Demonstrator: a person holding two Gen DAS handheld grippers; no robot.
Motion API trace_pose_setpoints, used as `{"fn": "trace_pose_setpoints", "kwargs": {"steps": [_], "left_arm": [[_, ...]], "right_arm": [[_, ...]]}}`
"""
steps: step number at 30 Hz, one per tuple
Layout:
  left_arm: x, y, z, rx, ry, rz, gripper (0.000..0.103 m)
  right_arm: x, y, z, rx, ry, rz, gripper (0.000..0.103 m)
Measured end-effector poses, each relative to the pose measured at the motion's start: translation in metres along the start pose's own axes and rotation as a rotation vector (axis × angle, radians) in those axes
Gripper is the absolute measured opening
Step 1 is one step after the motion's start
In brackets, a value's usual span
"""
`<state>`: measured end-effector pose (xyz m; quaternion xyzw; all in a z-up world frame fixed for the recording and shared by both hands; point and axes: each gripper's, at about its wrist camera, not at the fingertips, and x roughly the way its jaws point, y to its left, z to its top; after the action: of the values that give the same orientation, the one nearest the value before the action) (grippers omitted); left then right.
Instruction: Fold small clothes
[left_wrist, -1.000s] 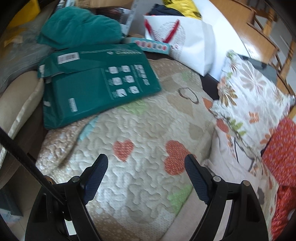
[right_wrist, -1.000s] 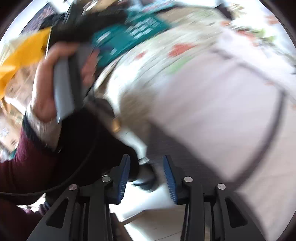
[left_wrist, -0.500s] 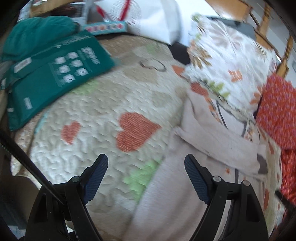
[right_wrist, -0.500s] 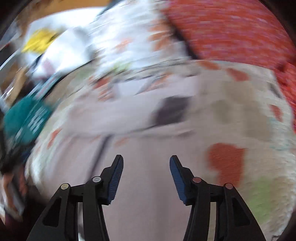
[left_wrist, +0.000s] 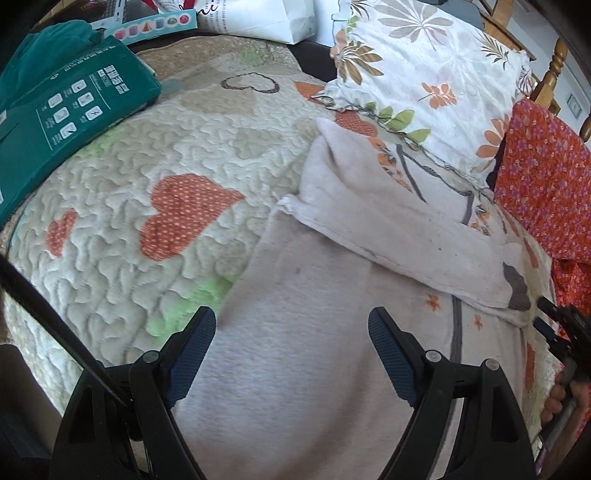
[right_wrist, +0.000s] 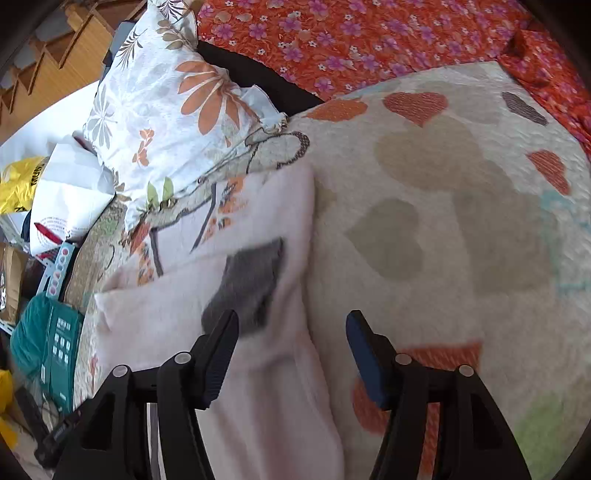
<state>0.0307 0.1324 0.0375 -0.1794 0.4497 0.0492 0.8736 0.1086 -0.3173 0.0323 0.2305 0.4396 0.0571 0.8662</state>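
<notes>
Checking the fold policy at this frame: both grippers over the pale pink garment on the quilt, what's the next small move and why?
Probably lower the right gripper onto the pale pink garment edge beside the grey patch and close. Its jaws have just been opening and hold nothing; that edge lies between them on the heart quilt. The left gripper is open and empty above the cloth too.

Right gripper (right_wrist: 291, 332) jaws just widening, nothing between, above pale pink garment (right_wrist: 266, 369) (slightly blurred), heart-patterned quilt (right_wrist: 461, 229)
</notes>
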Motion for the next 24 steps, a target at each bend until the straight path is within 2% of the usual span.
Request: {"fn": "trace_pose_setpoints", "kwargs": {"steps": [2, 7, 8, 9, 10, 12, 17, 22, 24], "left_arm": [[-0.001, -0.001, -0.001, -0.002, -0.006, -0.006, 0.084], [0.001, -0.004, 0.0, 0.005, -0.011, 0.002, 0.084], [0.002, -0.005, 0.0, 0.005, -0.009, 0.002, 0.084], [0.003, -0.006, 0.0, 0.005, -0.007, 0.0, 0.084], [0.004, -0.007, 0.0, 0.007, -0.006, -0.003, 0.084], [0.005, -0.012, 0.0, 0.018, -0.008, -0.004, 0.084], [0.005, -0.021, -0.003, 0.05, -0.006, -0.016, 0.084], [0.003, -0.018, -0.004, 0.048, 0.0, -0.016, 0.084], [0.001, -0.014, -0.004, 0.035, -0.004, -0.018, 0.084]], "right_arm": [[0.012, 0.002, 0.006, -0.01, 0.003, -0.007, 0.072], [0.047, 0.01, 0.012, -0.08, 0.05, -0.04, 0.071], [0.049, 0.014, 0.012, -0.106, 0.04, -0.048, 0.062], [0.05, 0.016, 0.012, -0.116, 0.039, -0.037, 0.038], [0.051, 0.016, 0.013, -0.107, 0.057, 0.004, 0.025], [0.049, 0.018, 0.014, -0.099, 0.048, -0.001, 0.015], [0.044, 0.014, 0.016, -0.085, 0.023, -0.059, 0.013], [0.045, 0.006, 0.015, -0.045, 0.027, -0.063, 0.014], [0.042, 0.002, 0.015, -0.028, 0.026, -0.074, 0.032]]}}
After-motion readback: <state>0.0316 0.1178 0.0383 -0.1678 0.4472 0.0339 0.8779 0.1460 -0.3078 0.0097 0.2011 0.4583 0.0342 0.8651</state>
